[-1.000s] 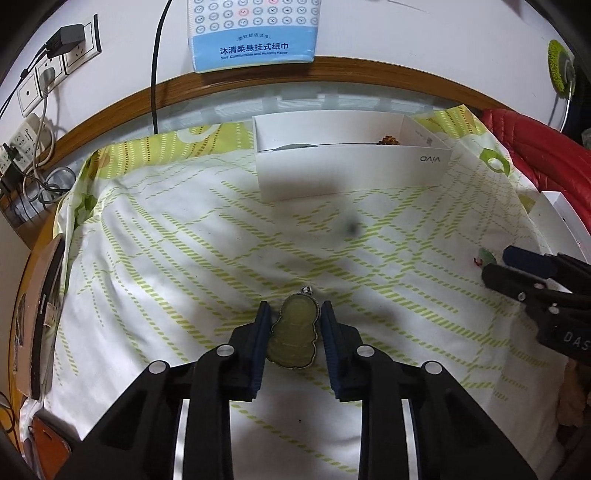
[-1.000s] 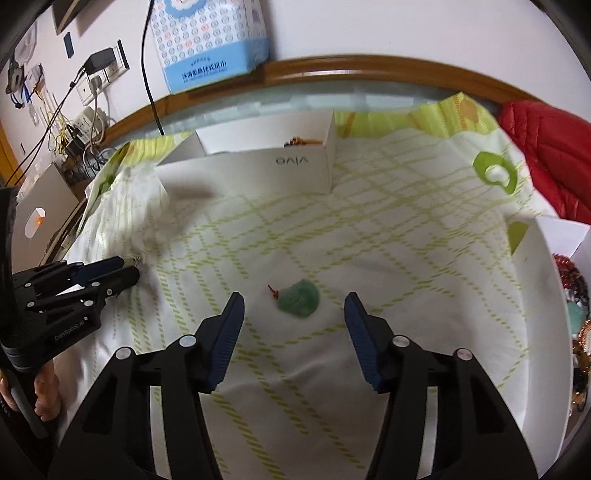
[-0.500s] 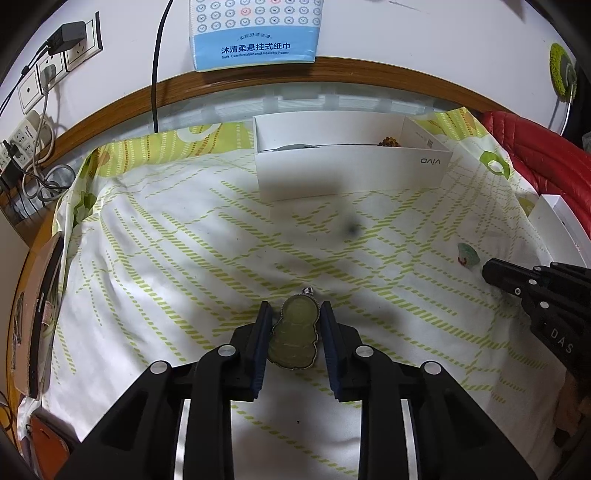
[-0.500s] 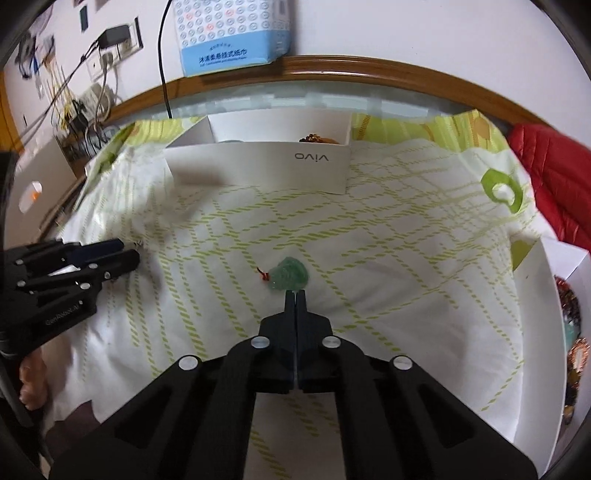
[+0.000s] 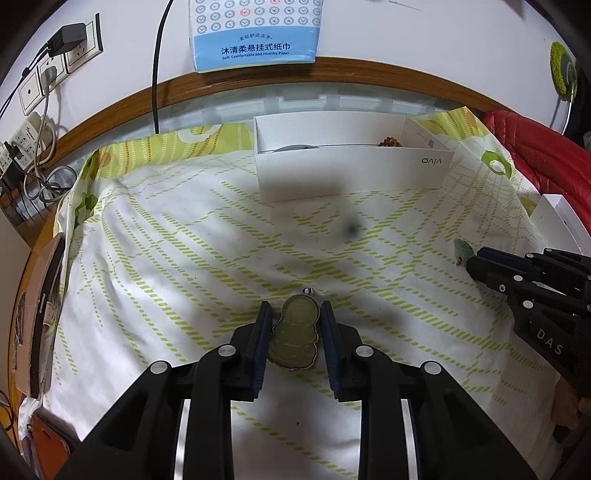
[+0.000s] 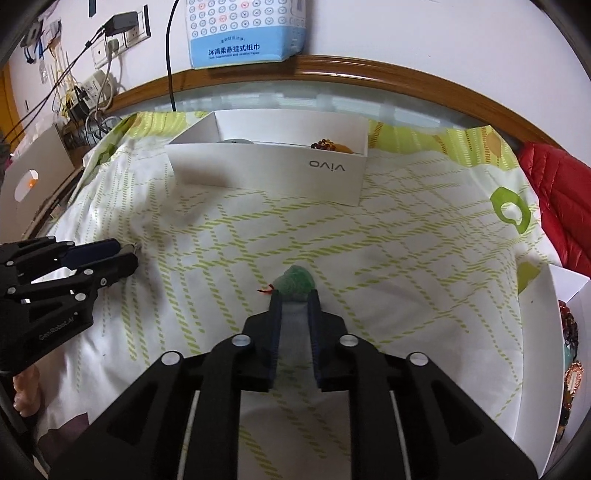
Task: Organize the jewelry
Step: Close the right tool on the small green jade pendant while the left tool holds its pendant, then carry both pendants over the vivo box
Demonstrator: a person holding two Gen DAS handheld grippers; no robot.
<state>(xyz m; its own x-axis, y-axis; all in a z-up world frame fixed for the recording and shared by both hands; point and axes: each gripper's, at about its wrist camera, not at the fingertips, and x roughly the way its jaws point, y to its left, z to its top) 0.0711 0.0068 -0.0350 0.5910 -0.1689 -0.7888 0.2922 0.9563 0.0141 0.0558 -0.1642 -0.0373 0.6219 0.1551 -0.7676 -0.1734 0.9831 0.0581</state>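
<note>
My left gripper (image 5: 295,308) is shut on a yellow-green carved pendant (image 5: 295,332) in a metal rim, held just above the green-striped cloth. A small green jade pendant (image 6: 297,281) with a red cord lies on the cloth right at the tips of my right gripper (image 6: 294,293). Its jaws are opening and stand a narrow gap apart; the pads do not visibly press on the pendant. In the left wrist view the same green pendant (image 5: 463,249) lies just beyond the right gripper (image 5: 480,262). A white box (image 6: 266,170) at the back holds brown beads (image 6: 325,144).
A second white box (image 6: 535,332) with several jewelry pieces stands at the right edge, a red jacket (image 6: 554,192) behind it. A blue tissue pack (image 5: 255,33) hangs on the wall. Power strips and cables (image 5: 29,147) crowd the far left. The left gripper (image 6: 125,254) hovers at left.
The right gripper's wide jaws closed fully just short of the green pendant, then parted slightly with the tips now at it. The left gripper has kept still on its pendant.
</note>
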